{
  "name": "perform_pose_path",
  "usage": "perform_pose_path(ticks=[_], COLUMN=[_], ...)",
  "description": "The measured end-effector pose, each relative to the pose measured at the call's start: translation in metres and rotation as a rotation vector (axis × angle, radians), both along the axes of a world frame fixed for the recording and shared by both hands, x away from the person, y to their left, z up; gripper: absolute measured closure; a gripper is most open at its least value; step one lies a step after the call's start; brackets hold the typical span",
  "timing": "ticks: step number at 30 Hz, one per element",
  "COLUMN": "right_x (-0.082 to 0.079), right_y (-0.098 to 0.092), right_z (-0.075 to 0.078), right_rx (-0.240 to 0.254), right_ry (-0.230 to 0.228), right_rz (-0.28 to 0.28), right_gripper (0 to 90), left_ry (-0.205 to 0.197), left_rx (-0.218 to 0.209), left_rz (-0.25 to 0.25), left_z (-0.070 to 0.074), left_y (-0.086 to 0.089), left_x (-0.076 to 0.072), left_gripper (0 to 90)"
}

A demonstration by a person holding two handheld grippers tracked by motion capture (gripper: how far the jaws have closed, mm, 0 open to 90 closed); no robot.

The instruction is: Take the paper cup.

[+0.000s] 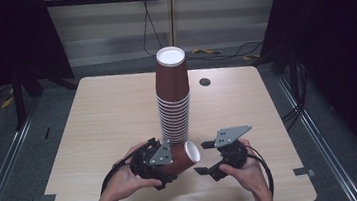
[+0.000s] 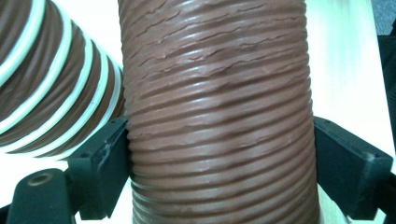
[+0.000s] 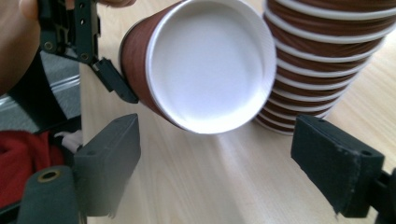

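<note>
The left gripper [image 1: 165,164] is clenching a brown ribbed paper cup [image 1: 185,157] lying sideways, mouth pointing toward three o'clock, where the right gripper [image 1: 203,157] is hovering released beside the tall brown cup stack [image 1: 173,101].

Light wood table [image 1: 100,139], rounded corners. Small dark round grommet [image 1: 205,82] in its top, toward 1 o'clock from table centre. Black cable [image 1: 146,28] hangs down the pale wall panel at 12 o'clock. Yellow-tipped cables [image 1: 206,52] on grey floor [image 1: 2,164] behind the table. Tape marks [image 1: 46,199] near the front corners.
</note>
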State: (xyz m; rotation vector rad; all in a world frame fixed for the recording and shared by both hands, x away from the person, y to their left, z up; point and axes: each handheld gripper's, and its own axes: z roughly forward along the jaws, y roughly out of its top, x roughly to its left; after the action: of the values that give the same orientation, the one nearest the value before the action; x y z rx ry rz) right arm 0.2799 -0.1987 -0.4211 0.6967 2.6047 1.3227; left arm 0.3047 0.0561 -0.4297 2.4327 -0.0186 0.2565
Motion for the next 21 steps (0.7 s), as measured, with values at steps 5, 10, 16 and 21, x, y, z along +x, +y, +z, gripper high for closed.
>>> perform_pose_path(ticks=[5,10,16,21], right_x=[0.002,0.005,0.010,0.016], right_y=[0.004,0.009,0.019,0.025], right_z=[-0.001,-0.002,-0.006,-0.008], right_rx=[-0.048,-0.084,-0.142,-0.189], right_ry=[0.028,0.053,0.080,0.116], right_rz=[0.032,0.053,0.083,0.108], right_gripper=[20.2,16.6,16.7,15.4], left_ry=[-0.003,-0.006,-0.020,-0.038], left_rx=[0.043,0.085,0.075,0.152], left_rz=[-0.011,-0.017,0.017,-0.047], left_z=[-0.002,-0.005,-0.008,-0.008], left_y=[-0.004,-0.008,-0.012,-0.016], left_x=[-0.002,-0.003,-0.008,-0.007], left_gripper=[13.4,13.4,13.2,13.2])
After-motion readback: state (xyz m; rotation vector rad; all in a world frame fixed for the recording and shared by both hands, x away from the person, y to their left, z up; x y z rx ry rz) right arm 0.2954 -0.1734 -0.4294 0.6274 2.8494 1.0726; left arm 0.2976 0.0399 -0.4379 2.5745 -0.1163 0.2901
